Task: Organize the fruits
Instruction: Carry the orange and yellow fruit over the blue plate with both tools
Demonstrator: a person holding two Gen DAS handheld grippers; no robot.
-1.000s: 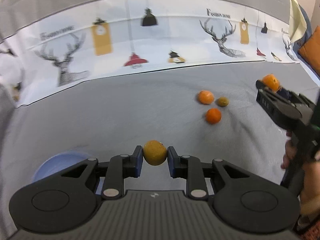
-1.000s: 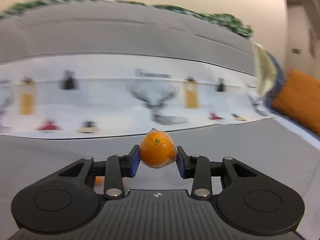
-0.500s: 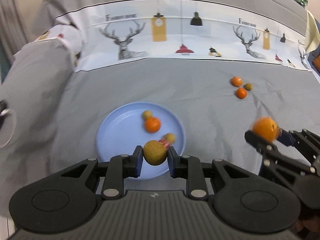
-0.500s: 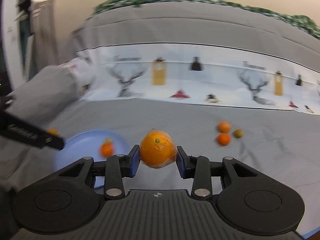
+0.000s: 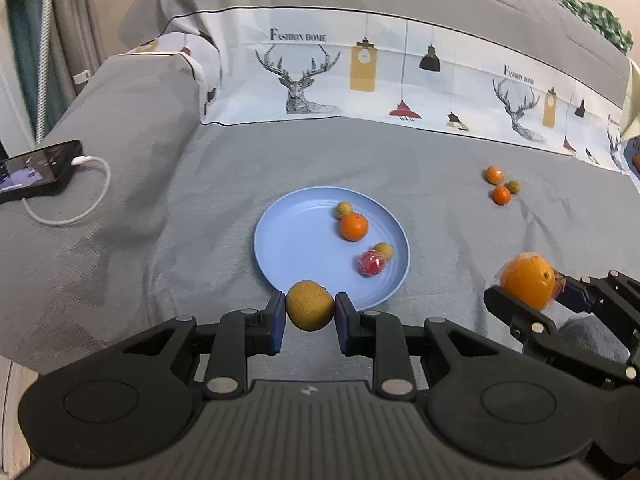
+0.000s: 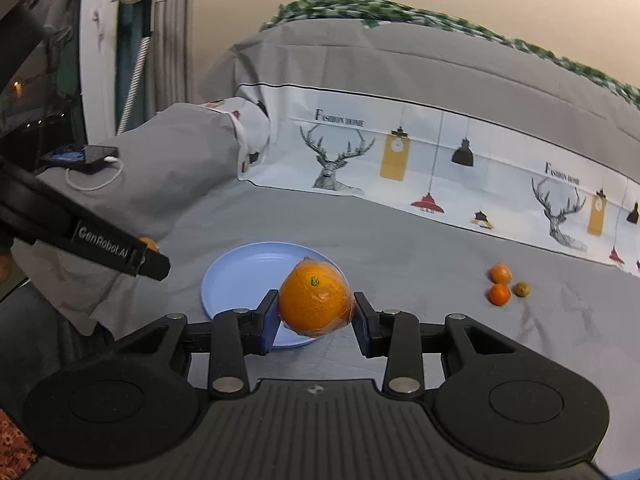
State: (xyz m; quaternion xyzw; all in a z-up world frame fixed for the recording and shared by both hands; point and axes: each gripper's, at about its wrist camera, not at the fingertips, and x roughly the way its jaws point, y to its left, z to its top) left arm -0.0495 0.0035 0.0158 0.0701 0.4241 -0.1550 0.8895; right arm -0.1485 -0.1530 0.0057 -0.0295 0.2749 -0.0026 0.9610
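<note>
My left gripper is shut on a small yellow-brown fruit, held just above the near rim of the blue plate. The plate holds an orange, two small yellow-brown fruits and a red wrapped fruit. My right gripper is shut on a large wrapped orange, in front of the blue plate; it also shows at the right as the right gripper. The left gripper reaches in from the left there. Three small fruits lie on the grey sheet at the far right.
A phone with a white cable lies on the grey pillow at the left. A printed deer-pattern cloth runs along the back. The bed's near edge drops off at the lower left.
Both grippers have swung left with their fruits still held. The blue plate has come into view ahead of each, and the three loose fruits have slid off to the right.
</note>
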